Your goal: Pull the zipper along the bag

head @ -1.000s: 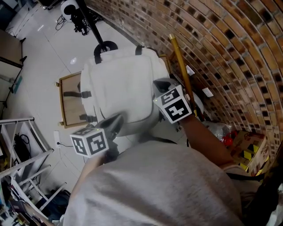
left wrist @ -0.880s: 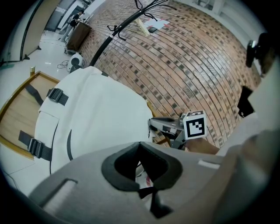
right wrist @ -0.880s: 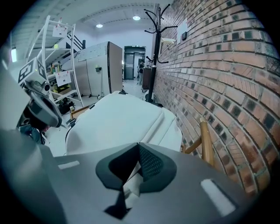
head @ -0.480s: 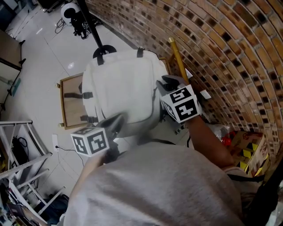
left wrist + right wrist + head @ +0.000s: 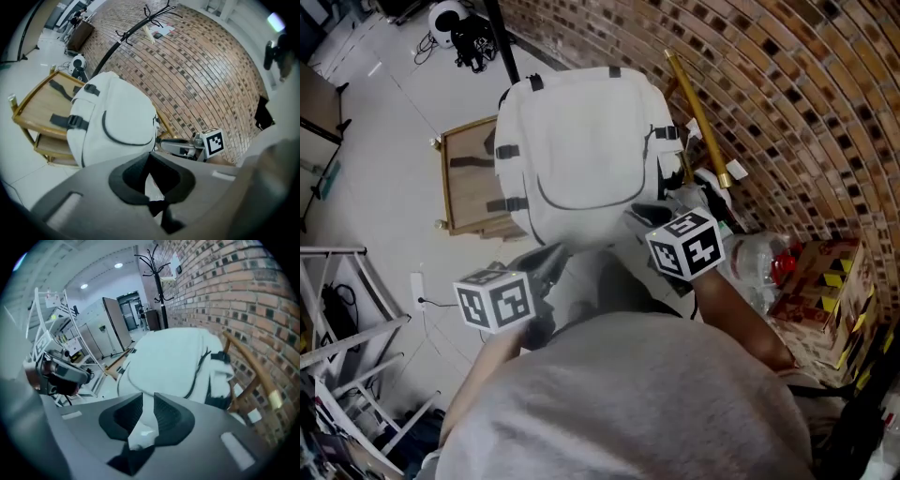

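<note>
A brick wall (image 5: 787, 84) runs along the right, with pale floor (image 5: 384, 122) to the left. The white bag (image 5: 581, 141) sits on a wooden chair (image 5: 464, 187) by the wall. The right gripper (image 5: 144, 397) reaches to the bag's near right corner, its jaws pinching white fabric; the left gripper (image 5: 149, 158) hangs just near of the bag, jaws together

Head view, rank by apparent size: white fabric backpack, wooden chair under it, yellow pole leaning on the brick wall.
1. white fabric backpack, clearly the largest.
2. wooden chair, judged on its visible part only; the backpack hides the rest.
3. yellow pole, long but thin, so it covers the least area.
</note>
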The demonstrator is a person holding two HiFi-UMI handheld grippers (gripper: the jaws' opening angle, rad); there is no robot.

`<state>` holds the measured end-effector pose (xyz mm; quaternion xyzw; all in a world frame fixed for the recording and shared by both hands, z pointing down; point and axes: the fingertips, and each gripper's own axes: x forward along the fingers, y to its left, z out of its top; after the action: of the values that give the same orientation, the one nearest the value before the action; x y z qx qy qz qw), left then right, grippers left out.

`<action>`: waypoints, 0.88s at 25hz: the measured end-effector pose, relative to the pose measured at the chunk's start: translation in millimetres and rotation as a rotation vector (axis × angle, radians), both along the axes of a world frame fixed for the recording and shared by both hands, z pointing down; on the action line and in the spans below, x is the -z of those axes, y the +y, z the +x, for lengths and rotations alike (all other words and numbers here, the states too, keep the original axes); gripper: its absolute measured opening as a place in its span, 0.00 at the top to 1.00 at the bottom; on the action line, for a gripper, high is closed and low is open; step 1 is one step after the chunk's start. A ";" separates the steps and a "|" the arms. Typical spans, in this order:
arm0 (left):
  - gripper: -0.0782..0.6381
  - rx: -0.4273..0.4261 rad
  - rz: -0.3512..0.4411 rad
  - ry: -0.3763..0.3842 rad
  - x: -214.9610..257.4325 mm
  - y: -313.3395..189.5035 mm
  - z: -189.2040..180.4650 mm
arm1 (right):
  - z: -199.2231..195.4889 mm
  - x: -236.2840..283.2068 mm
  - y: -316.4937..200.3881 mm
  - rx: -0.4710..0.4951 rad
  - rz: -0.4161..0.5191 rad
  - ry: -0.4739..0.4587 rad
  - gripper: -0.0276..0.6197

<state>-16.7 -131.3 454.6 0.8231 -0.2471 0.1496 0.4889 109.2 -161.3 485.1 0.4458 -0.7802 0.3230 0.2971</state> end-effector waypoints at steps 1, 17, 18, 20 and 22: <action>0.89 -0.005 -0.014 -0.006 -5.8 14.2 -10.6 | -17.7 -7.5 22.1 0.010 -0.036 -0.036 0.86; 0.89 -0.065 -0.013 -0.043 -24.2 158.5 -43.2 | -112.7 -11.3 198.2 0.122 -0.207 -0.282 0.95; 0.89 -0.068 -0.011 -0.042 -23.5 173.0 -37.6 | -110.8 -7.7 209.0 0.128 -0.198 -0.286 0.95; 0.89 -0.076 -0.009 -0.042 -23.0 207.0 -24.4 | -103.9 0.2 235.9 0.130 -0.170 -0.303 0.95; 0.89 -0.081 0.005 -0.040 -20.2 242.9 -7.2 | -90.9 6.0 270.3 0.125 -0.139 -0.313 0.95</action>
<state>-23.9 111.6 474.8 0.8305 -0.2235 0.1850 0.4755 18.3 109.0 479.1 0.3193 -0.8187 0.4226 0.2217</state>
